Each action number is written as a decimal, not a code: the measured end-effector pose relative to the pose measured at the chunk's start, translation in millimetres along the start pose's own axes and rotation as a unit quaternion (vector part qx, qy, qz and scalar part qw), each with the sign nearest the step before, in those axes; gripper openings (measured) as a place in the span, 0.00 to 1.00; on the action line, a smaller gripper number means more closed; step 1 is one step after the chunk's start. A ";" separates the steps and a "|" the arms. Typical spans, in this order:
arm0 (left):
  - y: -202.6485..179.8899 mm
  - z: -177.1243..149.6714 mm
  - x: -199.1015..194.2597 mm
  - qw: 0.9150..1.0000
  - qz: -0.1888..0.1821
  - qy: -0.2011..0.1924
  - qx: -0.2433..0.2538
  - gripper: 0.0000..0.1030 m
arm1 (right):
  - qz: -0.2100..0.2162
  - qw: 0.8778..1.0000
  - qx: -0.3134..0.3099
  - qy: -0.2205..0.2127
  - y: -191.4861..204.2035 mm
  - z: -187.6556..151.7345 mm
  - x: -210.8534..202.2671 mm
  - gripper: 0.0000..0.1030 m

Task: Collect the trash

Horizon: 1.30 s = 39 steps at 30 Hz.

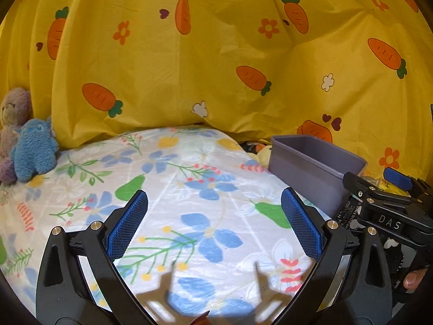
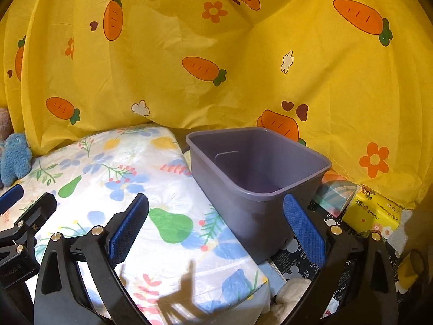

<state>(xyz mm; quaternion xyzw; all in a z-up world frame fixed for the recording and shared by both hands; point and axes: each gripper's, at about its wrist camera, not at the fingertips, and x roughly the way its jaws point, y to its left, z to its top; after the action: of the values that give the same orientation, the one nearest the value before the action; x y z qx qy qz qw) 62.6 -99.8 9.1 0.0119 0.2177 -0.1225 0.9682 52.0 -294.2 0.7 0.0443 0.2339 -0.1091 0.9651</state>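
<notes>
1. Over the bed (image 1: 189, 189), the left tongs (image 1: 213, 224) hang released, blue pads (image 1: 127, 224) spread wide with only the floral sheet between them.
2. The right tongs (image 2: 216, 227) are likewise released and hold nothing; their right pad (image 2: 304, 233) overlaps the near wall of the purple bin (image 2: 243, 203), though contact cannot be confirmed.
3. The purple bin (image 1: 311, 168) stands upright just beside the right edge of the bed, its interior showing no contents.
4. A yellow tissue pack (image 2: 376, 214) lies right of the bin, on a black printed cloth (image 2: 300, 260).
5. A blue plush toy (image 1: 33, 151) and a purple plush toy (image 1: 12, 119) sit at the far left of the bed, touching each other.
6. A yellow carrot-print curtain (image 1: 216, 54) hangs behind the bed and the bin.
7. No trash item can be identified in either view.
</notes>
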 end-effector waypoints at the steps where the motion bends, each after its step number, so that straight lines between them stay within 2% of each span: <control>1: 4.6 -1.9 -6.2 1.000 0.004 -0.003 -0.001 0.94 | 0.002 1.000 0.001 -0.001 3.9 -3.0 -3.3 0.93; 8: 31.5 -20.5 -40.2 0.999 0.040 -0.011 -0.017 0.95 | 0.004 1.000 -0.013 -0.018 32.9 -23.7 -29.1 0.93; 16: 49.9 -37.8 -65.2 0.998 0.046 -0.017 -0.036 0.95 | 0.026 0.999 -0.014 -0.033 50.8 -37.5 -50.8 0.93; 39: 53.7 -45.5 -68.3 0.998 0.037 -0.010 -0.052 0.95 | 0.019 0.999 -0.017 -0.042 57.0 -46.8 -58.8 0.93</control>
<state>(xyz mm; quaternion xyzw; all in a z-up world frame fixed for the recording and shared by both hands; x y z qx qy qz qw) -3.1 -28.4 -4.7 -0.0316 0.2135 -0.0754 0.9735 -6.5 -221.3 -11.7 0.0282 0.1938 -0.0882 0.9767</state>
